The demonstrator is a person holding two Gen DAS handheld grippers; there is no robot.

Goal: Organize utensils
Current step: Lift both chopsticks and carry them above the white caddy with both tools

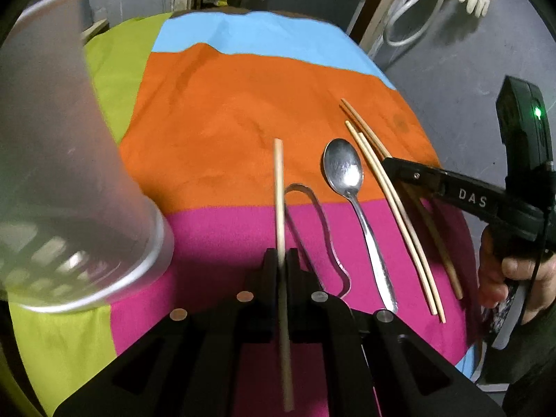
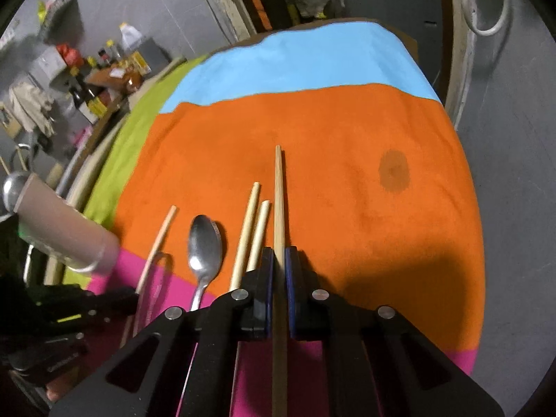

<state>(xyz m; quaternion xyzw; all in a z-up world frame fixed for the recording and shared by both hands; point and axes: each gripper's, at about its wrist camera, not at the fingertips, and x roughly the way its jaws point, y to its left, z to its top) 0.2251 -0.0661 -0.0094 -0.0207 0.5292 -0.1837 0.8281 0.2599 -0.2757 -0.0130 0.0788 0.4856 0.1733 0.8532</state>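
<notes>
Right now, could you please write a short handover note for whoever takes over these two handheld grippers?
Left gripper: shut on a pale wooden chopstick.
Right gripper: shut on a darker wooden chopstick.
On the striped cloth: steel spoon, two pale chopsticks side by side, a clear plastic utensil.
Frosted plastic cup at far left; whether it stands or is held is unclear.
Done: both sticks gripped.
Left: all utensils still need sorting.

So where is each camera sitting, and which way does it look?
Left wrist: on the left gripper, looking down its fingers at a chopstick it pinches; the person's hand shows.
Right wrist: on the right gripper, looking down at its own darker chopstick.
Both see the spoon and striped cloth.
</notes>
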